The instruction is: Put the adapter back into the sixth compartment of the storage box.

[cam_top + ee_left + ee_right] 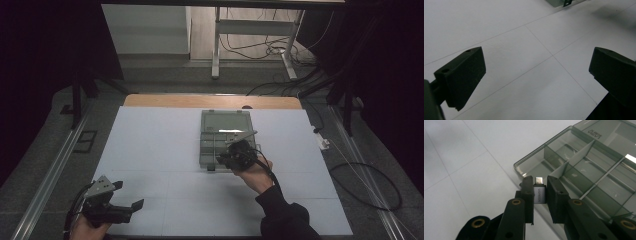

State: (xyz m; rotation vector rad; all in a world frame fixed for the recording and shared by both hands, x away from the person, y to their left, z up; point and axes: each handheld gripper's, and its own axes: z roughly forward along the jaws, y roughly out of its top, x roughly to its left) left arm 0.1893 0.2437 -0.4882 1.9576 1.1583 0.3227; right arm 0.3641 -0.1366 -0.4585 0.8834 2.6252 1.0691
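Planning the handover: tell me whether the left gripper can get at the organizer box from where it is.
Probably yes: the left gripper is open and only bare table lies before the organizer box, though it is some way off.

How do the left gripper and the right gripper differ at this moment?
The left gripper has its jaws spread wide with nothing between them; the right gripper is closed on a small grey USB adapter. The left gripper sits low at the near left corner of the white table, well away from the compartment box; the right gripper is at the box's near edge. Both are black, two-jawed and hand-held.
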